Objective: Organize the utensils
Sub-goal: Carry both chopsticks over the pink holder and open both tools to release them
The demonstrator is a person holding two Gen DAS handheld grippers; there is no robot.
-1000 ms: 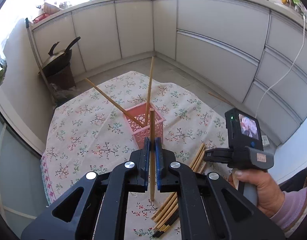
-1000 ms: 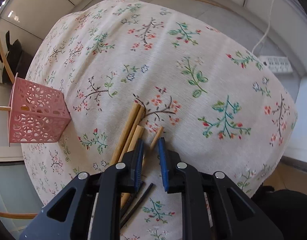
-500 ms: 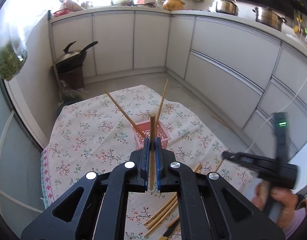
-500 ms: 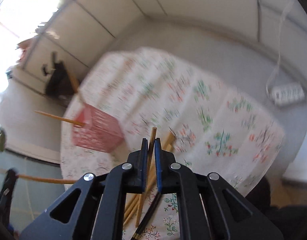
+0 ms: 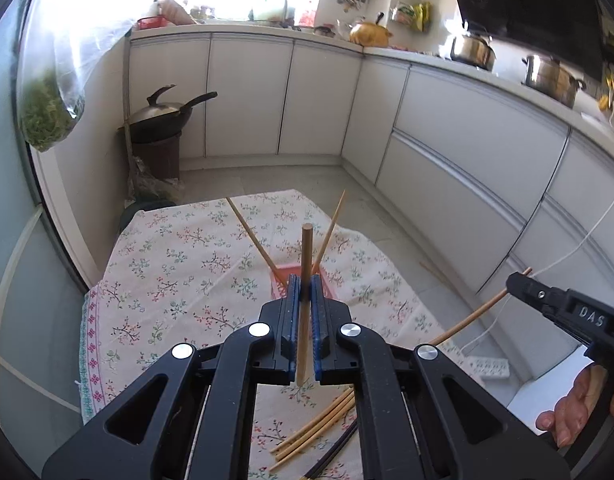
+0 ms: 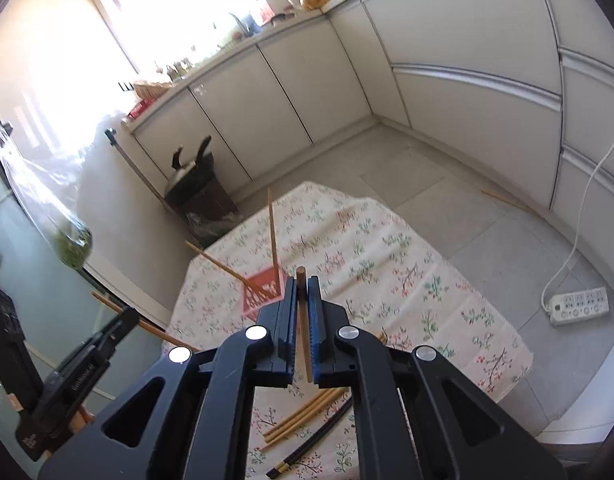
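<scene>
Left gripper [image 5: 303, 292]: fingers clamped tight on wooden chopstick [image 5: 305, 280], stick upright, tip clear above fingers, presumably aligned for drop into pink basket [image 5: 283, 276] directly ahead on worktop [image 5: 179, 264].
Right gripper [image 6: 303, 292]: fingers pinched on second chopstick [image 6: 301, 280], raised clear of cloth, likely same destination.
Basket holds two chopsticks [image 5: 251, 236], leaning apart against rim.
Loose chopsticks [image 6: 303, 416] flat on worktop near edge, one dark pair [image 6: 315, 448] beside them, not yet sorted.
One stray stick on floor [image 6: 503, 200].
</scene>
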